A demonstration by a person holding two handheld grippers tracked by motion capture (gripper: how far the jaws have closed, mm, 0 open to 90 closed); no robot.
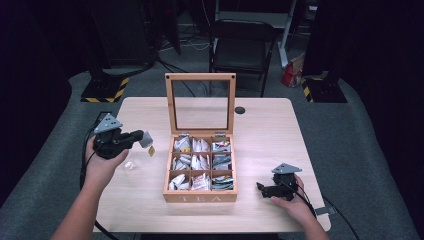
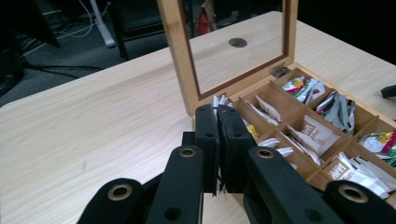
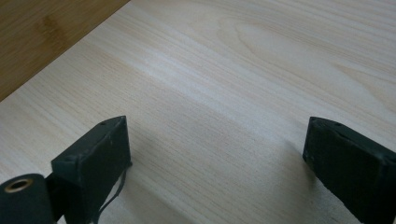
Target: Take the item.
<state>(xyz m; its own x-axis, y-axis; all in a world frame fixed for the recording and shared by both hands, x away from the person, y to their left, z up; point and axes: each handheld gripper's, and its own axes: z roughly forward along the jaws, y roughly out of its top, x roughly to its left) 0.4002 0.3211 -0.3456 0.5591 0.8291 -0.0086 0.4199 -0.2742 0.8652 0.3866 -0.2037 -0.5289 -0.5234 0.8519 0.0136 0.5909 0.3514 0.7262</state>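
Note:
A wooden tea box (image 1: 200, 196) stands in the middle of the table with its glass lid (image 1: 201, 103) upright and open. Its compartments hold several tea bags (image 1: 200, 162). To the left of the box and above the table, my left gripper (image 1: 140, 136) is shut on a white tea bag (image 1: 146, 139), from which a small yellow tag (image 1: 151, 150) hangs. In the left gripper view its jaws (image 2: 218, 112) are pressed together, with the open box (image 2: 275, 91) beyond them. Right of the box, my right gripper (image 1: 260, 188) rests open on the table, its jaws (image 3: 217, 140) wide apart over bare wood.
A small clear scrap (image 1: 130, 165) lies on the table under the left hand. A dark round hole (image 1: 240, 110) sits near the table's far edge. A folding chair (image 1: 242, 47) stands behind the table. The box's side wall (image 3: 42, 32) is close to the right gripper.

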